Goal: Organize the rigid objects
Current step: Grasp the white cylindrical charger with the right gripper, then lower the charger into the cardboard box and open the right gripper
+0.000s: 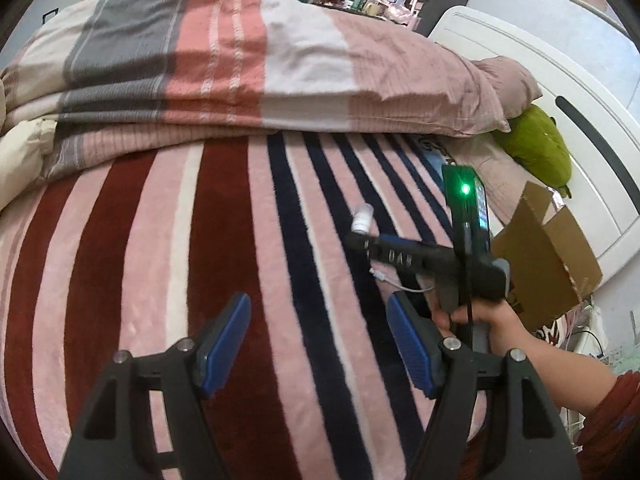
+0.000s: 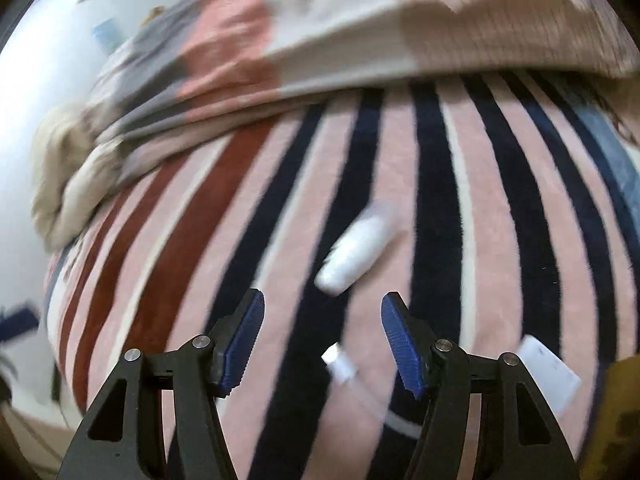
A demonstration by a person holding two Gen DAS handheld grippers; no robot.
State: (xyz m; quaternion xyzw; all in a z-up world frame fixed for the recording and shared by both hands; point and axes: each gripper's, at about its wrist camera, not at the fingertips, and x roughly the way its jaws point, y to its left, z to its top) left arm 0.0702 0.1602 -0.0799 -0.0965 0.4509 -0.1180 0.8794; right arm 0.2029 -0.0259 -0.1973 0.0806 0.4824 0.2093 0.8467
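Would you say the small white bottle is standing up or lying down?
Lying down: the white bottle rests lengthwise on the striped blanket.

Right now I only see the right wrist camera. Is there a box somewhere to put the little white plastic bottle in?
Observer: Yes, an open brown cardboard box sits off to the right, near the white headboard.
Operator: Is my other hand-held gripper holding something?
Observer: No, the left hand-held gripper is open and empty above the striped fleece blanket.
Operator: Anything else near the box?
Observer: A green plush toy lies beyond it, against the headboard.
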